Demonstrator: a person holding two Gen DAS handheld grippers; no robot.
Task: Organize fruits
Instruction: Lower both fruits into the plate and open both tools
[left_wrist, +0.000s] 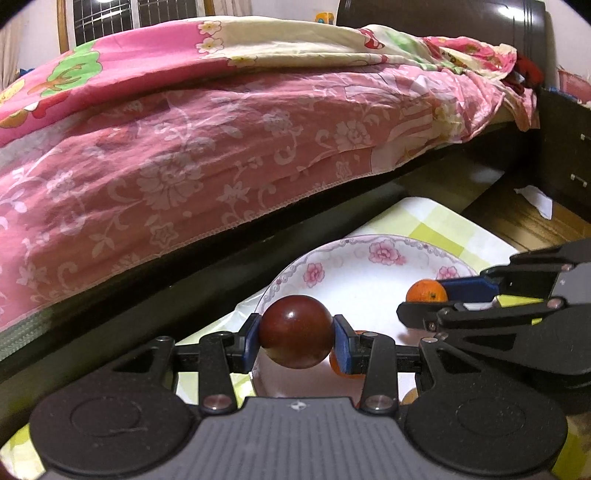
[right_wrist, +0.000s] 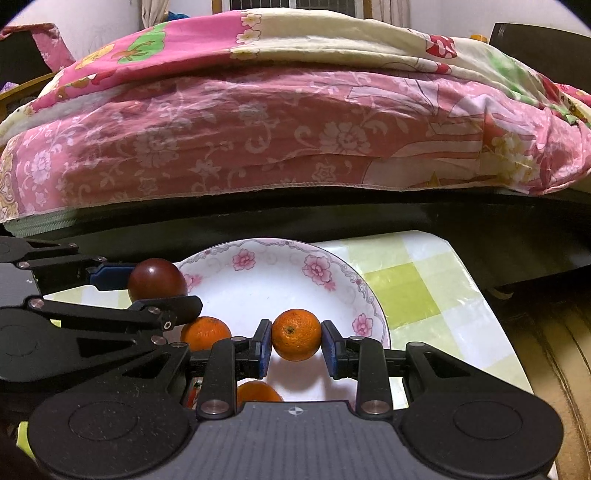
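Note:
A dark red round fruit (left_wrist: 295, 330) is pinched between the blue pads of my left gripper (left_wrist: 295, 334), which is shut on it over the near left rim of a white plate (left_wrist: 332, 247) with pink flowers. My right gripper (right_wrist: 296, 338) is shut on a small orange (right_wrist: 296, 334) above the plate's (right_wrist: 277, 288) front right part. In the right wrist view the left gripper (right_wrist: 155, 291) enters from the left with the dark fruit (right_wrist: 157, 280). The left wrist view shows the right gripper (left_wrist: 421, 301) with its orange (left_wrist: 426, 291). Two more oranges (right_wrist: 205, 332) (right_wrist: 258, 393) lie on the plate.
The plate stands on a small table with a green-and-white checked cloth (right_wrist: 406, 295). Right behind it runs a dark bed frame (right_wrist: 332, 218) under a pink floral sheet (right_wrist: 258, 147). Wooden floor (right_wrist: 546, 350) lies to the right, and a dark cabinet (left_wrist: 565, 155) stands at the far right.

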